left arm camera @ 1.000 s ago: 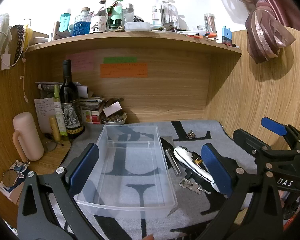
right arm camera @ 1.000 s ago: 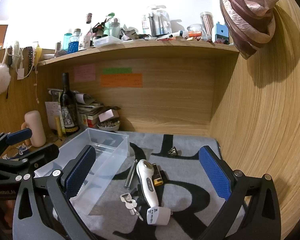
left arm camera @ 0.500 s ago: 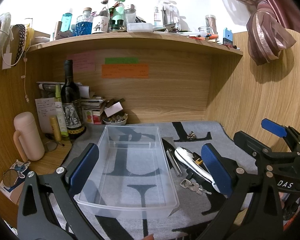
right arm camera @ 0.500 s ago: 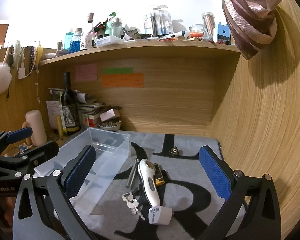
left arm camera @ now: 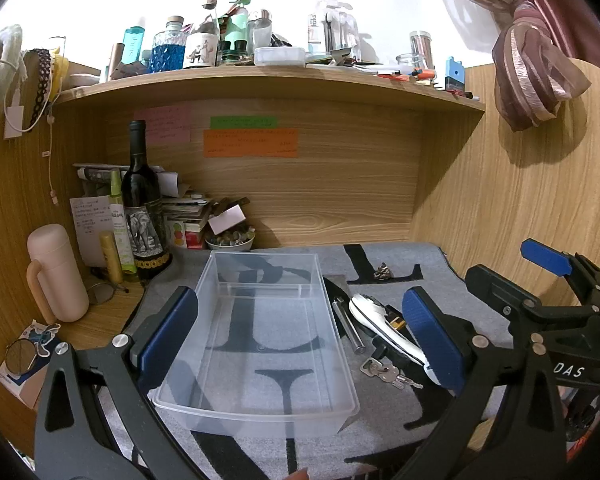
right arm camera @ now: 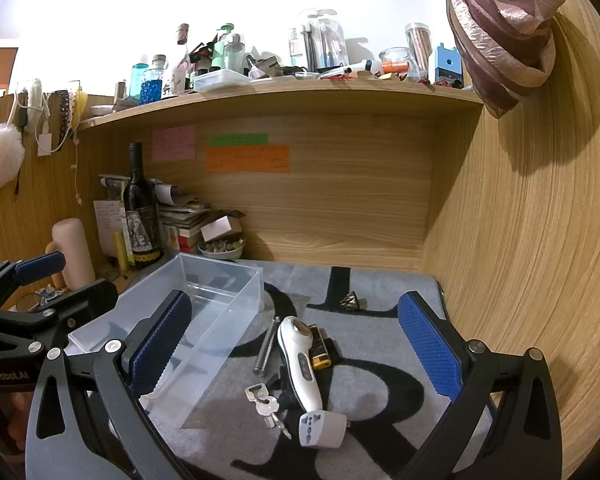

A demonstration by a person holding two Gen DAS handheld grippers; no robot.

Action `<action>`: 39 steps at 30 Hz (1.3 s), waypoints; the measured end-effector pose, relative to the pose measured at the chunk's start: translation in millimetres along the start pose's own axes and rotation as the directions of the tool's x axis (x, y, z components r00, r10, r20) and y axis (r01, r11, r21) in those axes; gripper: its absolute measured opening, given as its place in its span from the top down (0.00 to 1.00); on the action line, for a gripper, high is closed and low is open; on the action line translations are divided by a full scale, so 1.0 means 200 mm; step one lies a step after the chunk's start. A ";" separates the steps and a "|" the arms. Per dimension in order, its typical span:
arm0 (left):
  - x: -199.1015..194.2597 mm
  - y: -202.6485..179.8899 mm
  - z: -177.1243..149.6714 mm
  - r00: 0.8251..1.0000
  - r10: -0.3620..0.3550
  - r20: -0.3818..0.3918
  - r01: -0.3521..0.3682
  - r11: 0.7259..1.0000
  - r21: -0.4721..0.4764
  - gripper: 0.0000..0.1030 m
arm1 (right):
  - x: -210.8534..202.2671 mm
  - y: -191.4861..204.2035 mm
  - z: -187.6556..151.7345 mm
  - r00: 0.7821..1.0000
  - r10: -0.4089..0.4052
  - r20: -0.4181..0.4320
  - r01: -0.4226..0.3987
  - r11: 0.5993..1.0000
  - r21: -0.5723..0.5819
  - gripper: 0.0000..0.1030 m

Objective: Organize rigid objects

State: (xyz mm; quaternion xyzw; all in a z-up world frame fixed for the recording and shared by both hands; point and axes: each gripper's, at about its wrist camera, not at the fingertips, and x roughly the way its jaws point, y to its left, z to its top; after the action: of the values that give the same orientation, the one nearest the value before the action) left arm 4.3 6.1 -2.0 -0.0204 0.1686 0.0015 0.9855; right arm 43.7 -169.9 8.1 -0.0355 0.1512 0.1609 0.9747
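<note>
A clear plastic bin (left arm camera: 260,344) (right arm camera: 204,320) sits empty on the grey mat. Right of it lie a white handheld device (right arm camera: 300,364) (left arm camera: 384,330), a metal cylinder (right arm camera: 266,348) (left arm camera: 350,330), a bunch of keys (right arm camera: 266,402) (left arm camera: 386,372), a white plug adapter (right arm camera: 322,428), a yellow-and-black lighter (right arm camera: 320,350) and a small metal clip (right arm camera: 352,301) (left arm camera: 382,270). My left gripper (left arm camera: 300,340) is open and empty, above the bin. My right gripper (right arm camera: 296,348) is open and empty, above the loose objects.
A wine bottle (left arm camera: 142,208), a pink flask (left arm camera: 56,272), stacked books and a small bowl (left arm camera: 230,240) crowd the back left. A wooden wall (right arm camera: 520,240) stands on the right. A cluttered shelf (left arm camera: 260,76) runs overhead.
Both grippers have drifted slightly; the scene sits a little higher in the right wrist view. Nothing was taken hold of or moved.
</note>
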 end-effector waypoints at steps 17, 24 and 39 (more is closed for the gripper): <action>0.00 0.00 0.00 1.000 0.000 0.000 0.000 1.000 -0.001 0.00 | 0.00 0.01 0.00 1.000 -0.001 -0.005 0.001 1.000 0.000 0.00; 0.00 0.00 0.01 1.000 -0.011 -0.004 0.011 1.000 0.002 0.00 | 0.00 0.00 0.00 1.000 0.001 -0.006 -0.001 1.000 0.000 0.00; 0.14 0.04 -0.04 0.993 -0.049 -0.109 0.046 0.999 -0.026 0.23 | 0.12 0.00 -0.06 0.994 0.054 -0.094 -0.052 0.998 0.017 0.01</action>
State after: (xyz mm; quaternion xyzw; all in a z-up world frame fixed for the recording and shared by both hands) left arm 27.5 13.1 -19.5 -0.0360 0.2219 -0.0211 0.9742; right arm 62.1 -164.5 -10.1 -0.0318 0.1994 0.1838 0.9620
